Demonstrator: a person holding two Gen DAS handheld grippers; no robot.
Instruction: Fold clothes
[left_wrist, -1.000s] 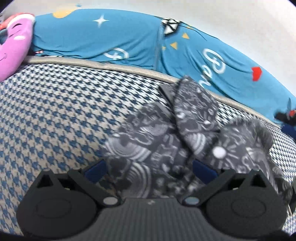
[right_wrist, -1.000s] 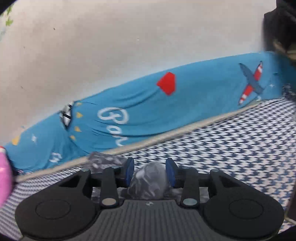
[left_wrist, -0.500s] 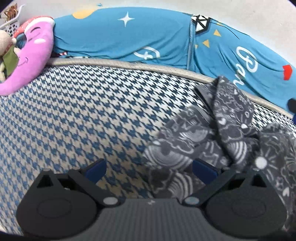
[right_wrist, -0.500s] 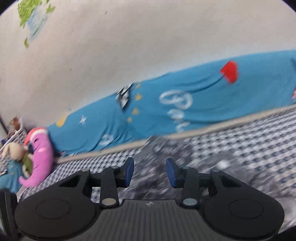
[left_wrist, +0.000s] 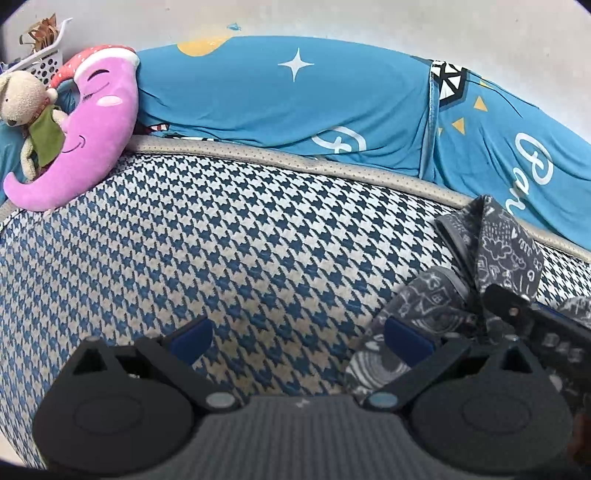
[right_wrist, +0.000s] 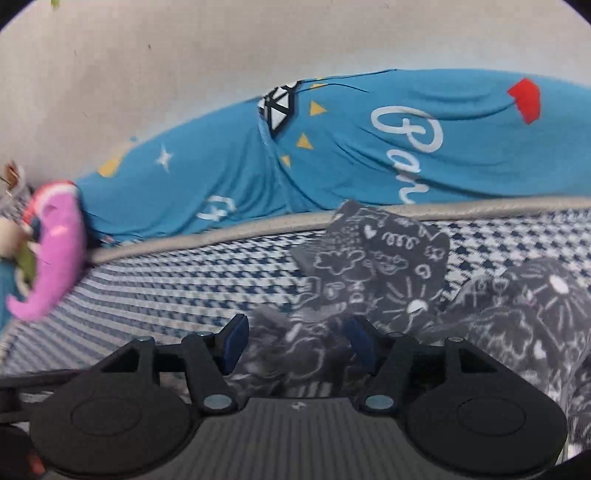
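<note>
Fingers of the left hand-held gripper (left_wrist: 299, 338) stand wide apart over the houndstooth bed cover (left_wrist: 229, 236), holding nothing; the grey patterned garment (left_wrist: 480, 280) lies crumpled just right of it. The right hand-held gripper (right_wrist: 295, 341) is parted around garment folds, not clamped. Only the left view shows the teddy bear (left_wrist: 26, 99) clearly beside the pink moon pillow (left_wrist: 88, 136).

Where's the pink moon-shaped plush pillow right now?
In the left wrist view, the pink moon-shaped plush pillow lies far left on the houndstooth mattress, beside the beige teddy bear.
</note>
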